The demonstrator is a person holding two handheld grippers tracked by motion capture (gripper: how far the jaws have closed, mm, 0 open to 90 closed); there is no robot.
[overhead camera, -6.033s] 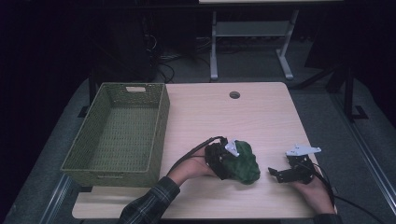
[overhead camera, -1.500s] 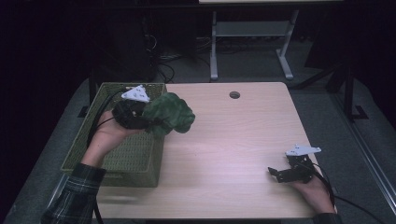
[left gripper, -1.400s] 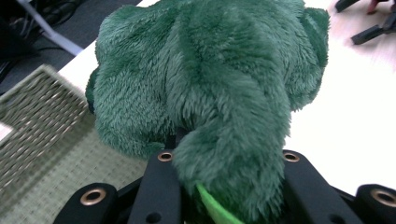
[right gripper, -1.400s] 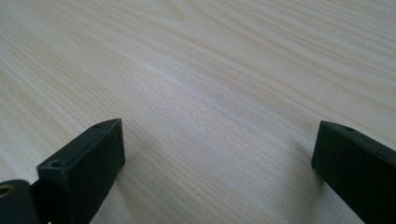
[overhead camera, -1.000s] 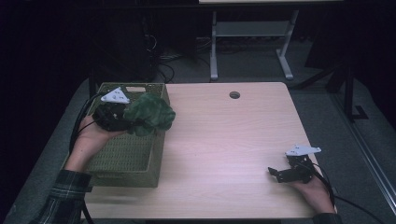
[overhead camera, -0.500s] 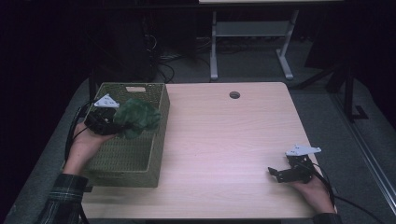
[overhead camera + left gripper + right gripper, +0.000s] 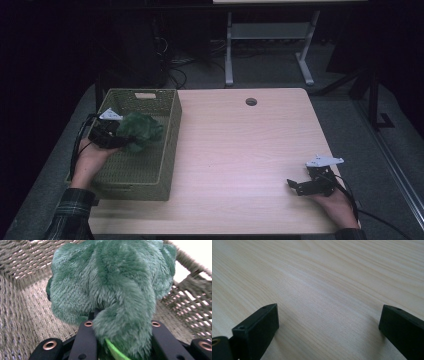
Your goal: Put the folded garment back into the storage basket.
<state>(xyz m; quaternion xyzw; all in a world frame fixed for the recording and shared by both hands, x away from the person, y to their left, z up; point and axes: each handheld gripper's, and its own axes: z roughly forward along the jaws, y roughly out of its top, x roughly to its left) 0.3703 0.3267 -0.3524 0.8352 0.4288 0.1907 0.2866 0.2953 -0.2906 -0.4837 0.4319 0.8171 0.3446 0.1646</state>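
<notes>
A fuzzy green plush toy (image 7: 140, 130) hangs inside the woven green basket (image 7: 167, 150) at the table's left. My left gripper (image 7: 111, 136) is shut on it, reaching in over the basket's left rim. In the left gripper view the plush toy (image 7: 112, 287) bulges out from between the two black jaws, with the basket's wicker wall (image 7: 22, 310) close behind it. My right gripper (image 7: 299, 187) rests near the table's front right, open, with bare wood between its jaws. The right gripper view has the wide-apart fingers (image 7: 259, 327) over the tabletop (image 7: 324, 290).
The light wooden table (image 7: 240, 150) has a round cable hole (image 7: 251, 102) near its far edge. A white desk frame (image 7: 270, 35) stands on the floor beyond the table. Dark floor surrounds the table.
My left gripper carried the plush toy from the table's front to the left, over the basket, and has sunk down into it. The right gripper has stayed still.
</notes>
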